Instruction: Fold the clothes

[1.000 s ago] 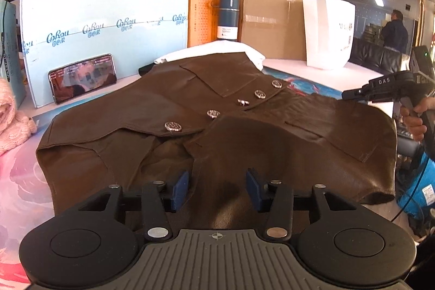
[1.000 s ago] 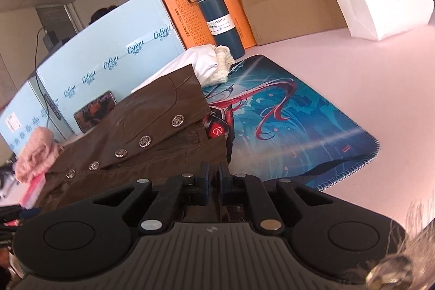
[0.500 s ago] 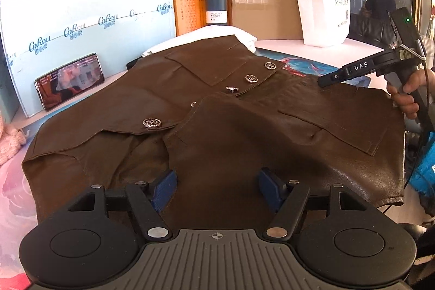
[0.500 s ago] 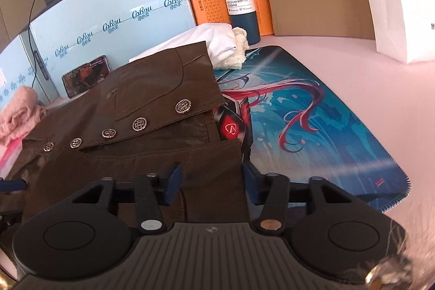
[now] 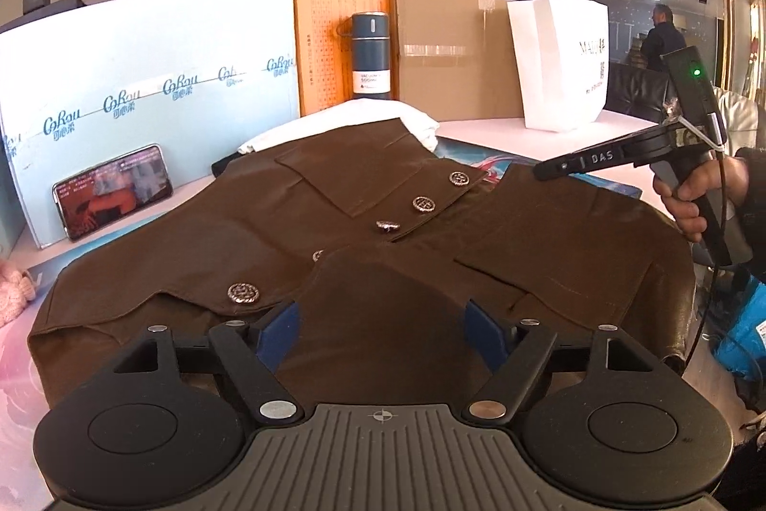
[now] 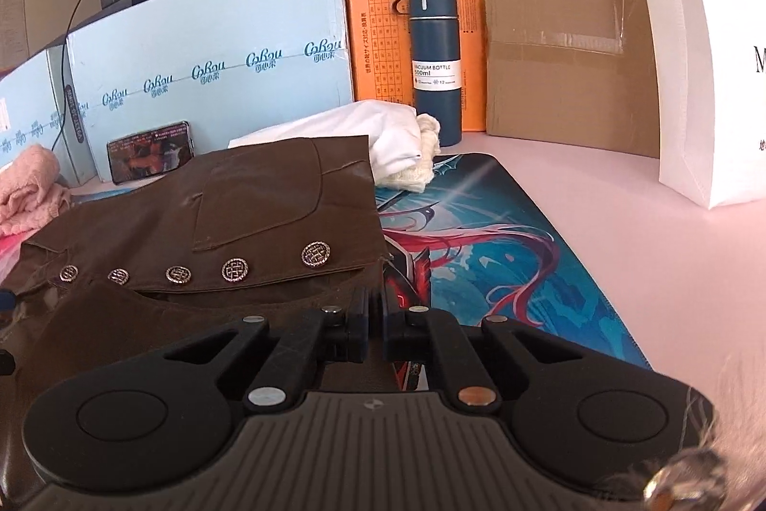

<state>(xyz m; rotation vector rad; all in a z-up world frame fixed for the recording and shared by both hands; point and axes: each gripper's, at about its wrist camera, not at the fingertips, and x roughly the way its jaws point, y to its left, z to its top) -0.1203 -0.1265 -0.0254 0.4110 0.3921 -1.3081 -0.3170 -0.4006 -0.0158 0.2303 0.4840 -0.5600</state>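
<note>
A brown leather-look jacket (image 5: 383, 233) with metal buttons lies spread on the table, a sleeve folded over its front. It also shows in the right wrist view (image 6: 239, 214). My left gripper (image 5: 383, 329) is open wide, just above the folded sleeve, holding nothing. My right gripper (image 6: 376, 319) is shut at the jacket's right edge by the hem; whether cloth is pinched between the pads is hidden. The right gripper also shows from the side in the left wrist view (image 5: 546, 171), above the jacket's right side.
A blue printed mat (image 6: 502, 252) lies under and right of the jacket. A folded white cloth (image 6: 383, 128), a blue vacuum bottle (image 6: 433, 61), boxes and a white paper bag (image 6: 708, 80) stand behind. A phone (image 5: 112, 190) leans at left, pink cloth (image 6: 28, 180) beside it.
My left gripper opened wider and drew back over the sleeve. My right gripper opened half a second ago and has shut again at the jacket's right edge.
</note>
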